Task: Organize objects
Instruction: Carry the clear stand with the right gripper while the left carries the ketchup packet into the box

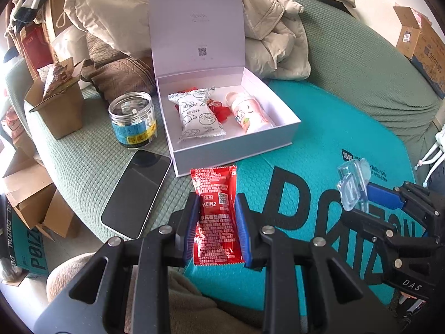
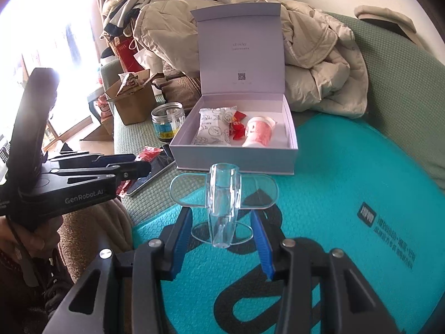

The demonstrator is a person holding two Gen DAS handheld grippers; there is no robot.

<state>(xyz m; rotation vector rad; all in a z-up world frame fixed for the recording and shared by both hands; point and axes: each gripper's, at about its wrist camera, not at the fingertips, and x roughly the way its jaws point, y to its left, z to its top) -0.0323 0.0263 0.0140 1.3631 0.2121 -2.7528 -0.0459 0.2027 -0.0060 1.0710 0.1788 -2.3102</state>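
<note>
Glossy foil ketchup packet (image 1: 215,217); clear plastic holder (image 2: 222,208).

A red ketchup sachet (image 1: 215,217) with white print sits between blue pads (image 1: 191,222), near a pale lilac box (image 1: 236,144) holding a white doodle-patterned packet (image 1: 198,117) and a pink-and-white tube (image 1: 250,114), on a teal mat (image 1: 319,128) with black lettering over a green quilted cover (image 1: 361,55).

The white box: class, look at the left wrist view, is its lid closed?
No. The white box has its lid standing upright and open, with a snack packet and a pink bottle visible inside.
</note>
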